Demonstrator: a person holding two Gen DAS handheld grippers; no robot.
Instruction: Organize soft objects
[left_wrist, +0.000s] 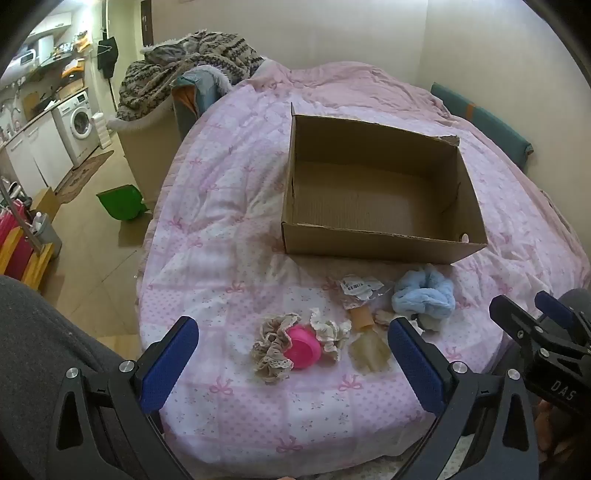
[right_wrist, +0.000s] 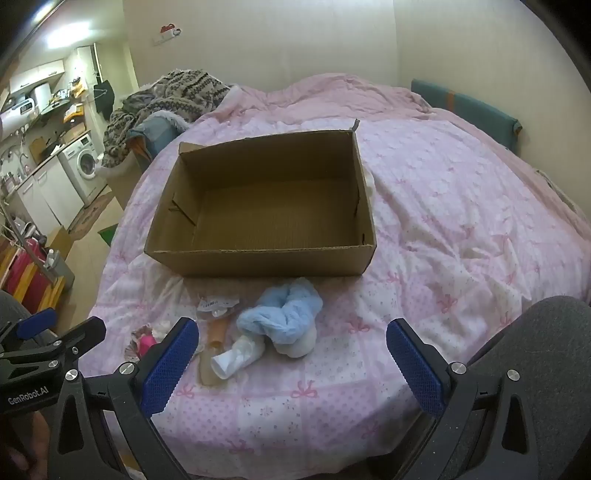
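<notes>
Cardboard box (left_wrist: 380, 236) (empty) sits just behind blue scrunchie (left_wrist: 423, 297) on bedspread (left_wrist: 221, 206).

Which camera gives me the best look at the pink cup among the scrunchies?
The left wrist view. There the pink cup lies fully visible between two lace scrunchies, centred ahead of the camera. In the right wrist view only a sliver of it shows, mostly hidden behind that tool's blue finger.
</notes>
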